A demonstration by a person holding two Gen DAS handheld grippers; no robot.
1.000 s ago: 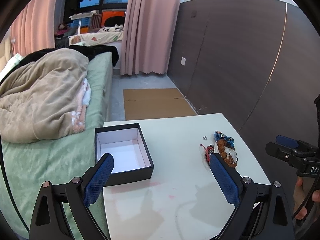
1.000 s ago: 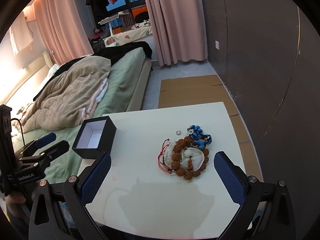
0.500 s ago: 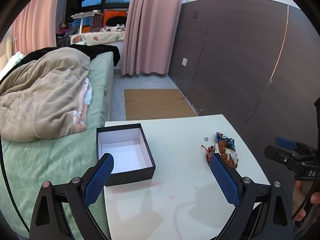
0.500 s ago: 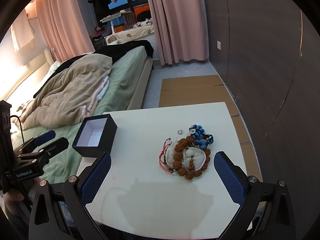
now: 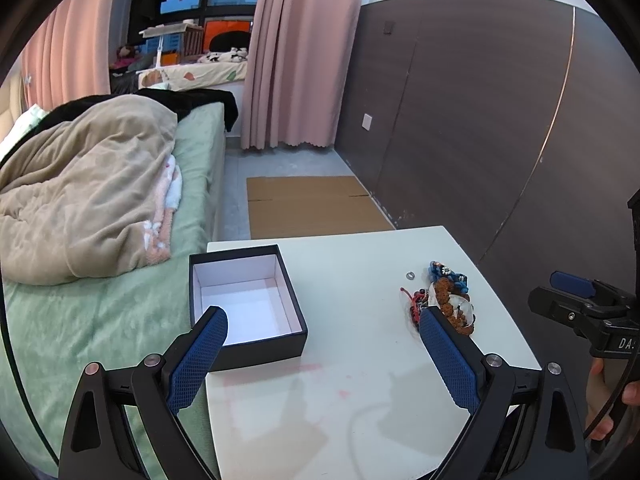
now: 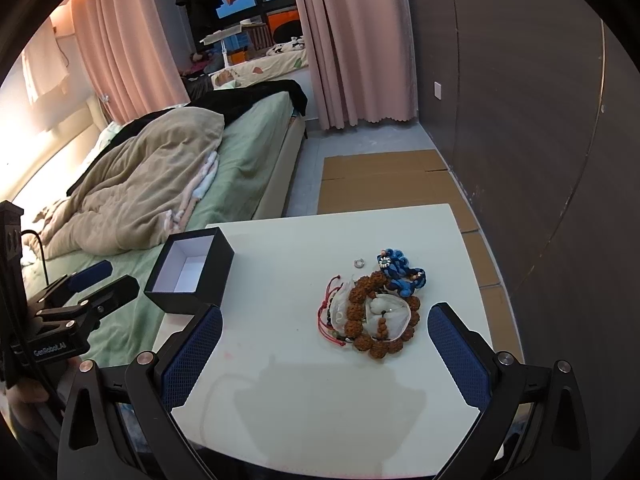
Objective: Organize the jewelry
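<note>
While both cameras have crept slightly closer over the last second, nothing on the desk [image 6: 304, 400] has shifted; sorting not yet begun. My left gripper [image 5: 320, 354] and right gripper [image 6: 325, 350] both gape wide, empty. Jewelry pile [image 6: 374, 314] sits right of centre, small ring [image 6: 359, 263] just beside it; open black box [image 5: 244, 304] well apart, left. Left view shows the box's bare white floor; right view shows the brown beads, blue cord and red string apart.
</note>
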